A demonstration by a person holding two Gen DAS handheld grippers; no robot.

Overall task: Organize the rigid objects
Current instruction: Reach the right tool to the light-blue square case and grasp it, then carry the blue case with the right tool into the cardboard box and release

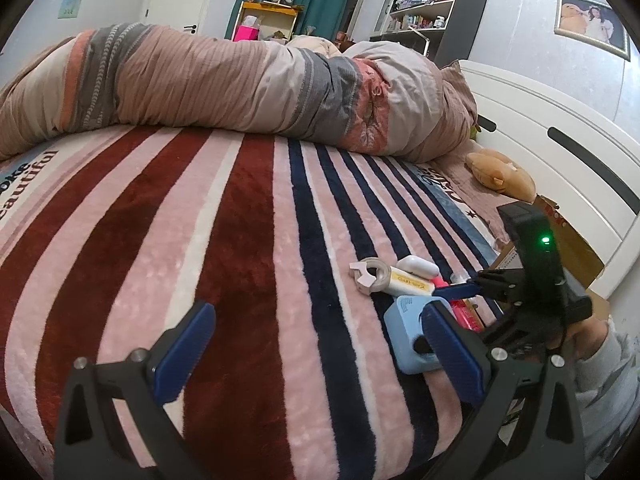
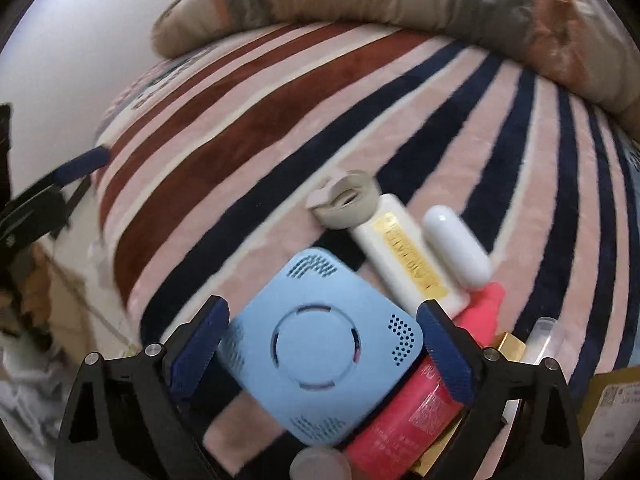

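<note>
A light blue square device lies on the striped blanket, between the spread fingers of my right gripper, which is open around it without pressing it. It also shows in the left wrist view. Beside it lie a white tube with a yellow label, a white capsule-shaped case, a beige tape dispenser and a pink-red bottle. My left gripper is open and empty, low over the blanket, left of the pile. The right gripper's body stands over the pile.
A rolled striped quilt lies across the far side of the bed. A plush toy and a cardboard box sit by the white headboard. A shelf unit stands beyond.
</note>
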